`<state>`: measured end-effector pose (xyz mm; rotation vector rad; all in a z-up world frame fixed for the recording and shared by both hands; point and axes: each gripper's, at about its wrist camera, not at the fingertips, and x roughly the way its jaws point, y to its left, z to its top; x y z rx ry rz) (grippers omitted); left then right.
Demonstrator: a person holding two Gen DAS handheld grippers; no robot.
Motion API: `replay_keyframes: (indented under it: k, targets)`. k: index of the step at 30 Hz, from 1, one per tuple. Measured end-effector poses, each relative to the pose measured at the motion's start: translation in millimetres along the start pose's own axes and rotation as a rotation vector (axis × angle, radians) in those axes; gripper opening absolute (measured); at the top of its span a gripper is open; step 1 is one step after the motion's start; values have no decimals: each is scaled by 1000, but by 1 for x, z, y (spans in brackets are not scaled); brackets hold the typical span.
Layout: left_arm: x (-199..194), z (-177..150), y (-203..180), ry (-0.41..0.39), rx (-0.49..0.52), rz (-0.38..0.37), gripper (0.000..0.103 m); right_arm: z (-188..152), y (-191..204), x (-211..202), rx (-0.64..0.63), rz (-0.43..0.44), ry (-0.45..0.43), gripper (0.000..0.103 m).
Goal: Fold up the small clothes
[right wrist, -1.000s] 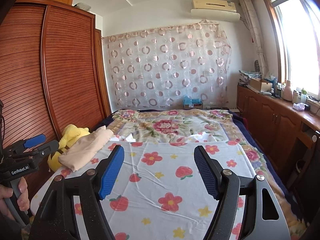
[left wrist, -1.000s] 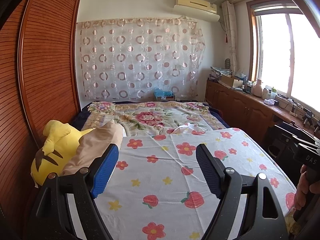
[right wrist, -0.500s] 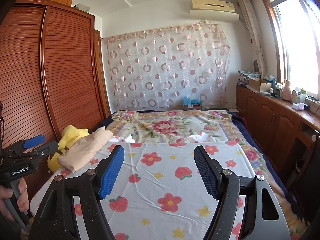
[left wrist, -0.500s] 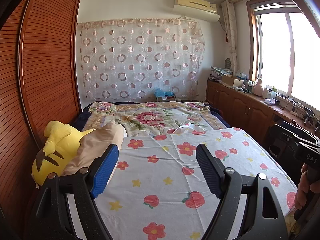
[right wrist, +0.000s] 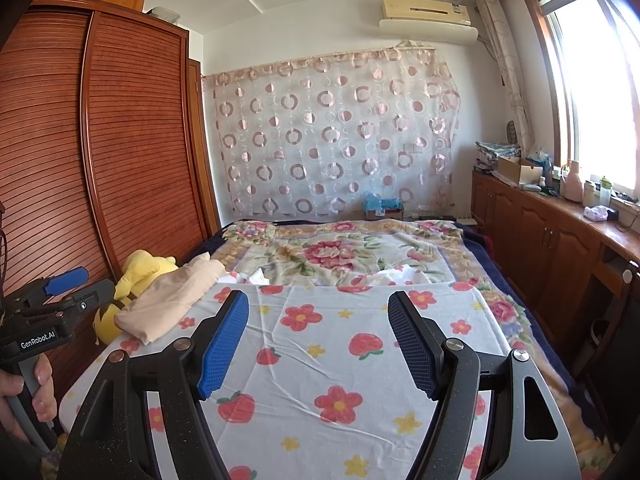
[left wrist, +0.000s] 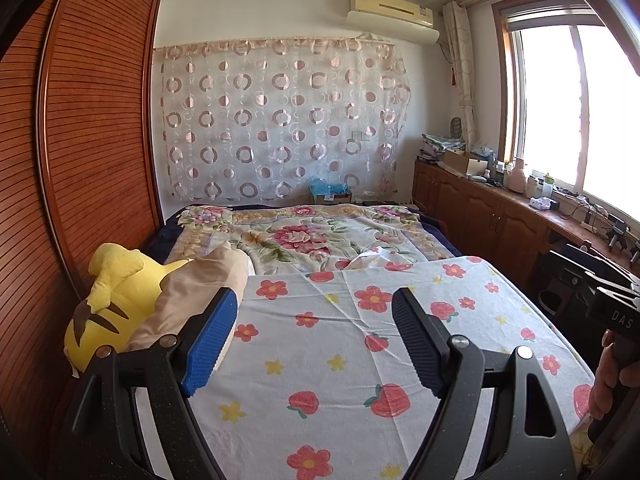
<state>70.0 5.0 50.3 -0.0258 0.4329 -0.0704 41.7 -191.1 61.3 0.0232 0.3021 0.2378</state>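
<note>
Both grippers hang spread wide with nothing between the pads: left gripper (left wrist: pixel 314 332), right gripper (right wrist: pixel 318 338), each over the flowered sheet (left wrist: pixel 340 360). The beige garment (right wrist: pixel 172 300) (bunched, unfolded) lies at the sheet's far left corner, leaning on a yellow plush toy (left wrist: pixel 116 300).

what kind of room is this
A home bedroom, most likely. A bed with a floral blanket fills the middle, a tall wooden wardrobe stands along one side, and an air conditioner hangs on the far wall.
</note>
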Motion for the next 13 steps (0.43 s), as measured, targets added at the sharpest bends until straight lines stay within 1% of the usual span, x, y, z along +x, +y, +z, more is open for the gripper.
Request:
replay_keyframes:
  k: [13]
  targets:
    - [0, -1, 0, -1, 1, 0, 80, 0, -1, 0, -2, 0, 0, 74]
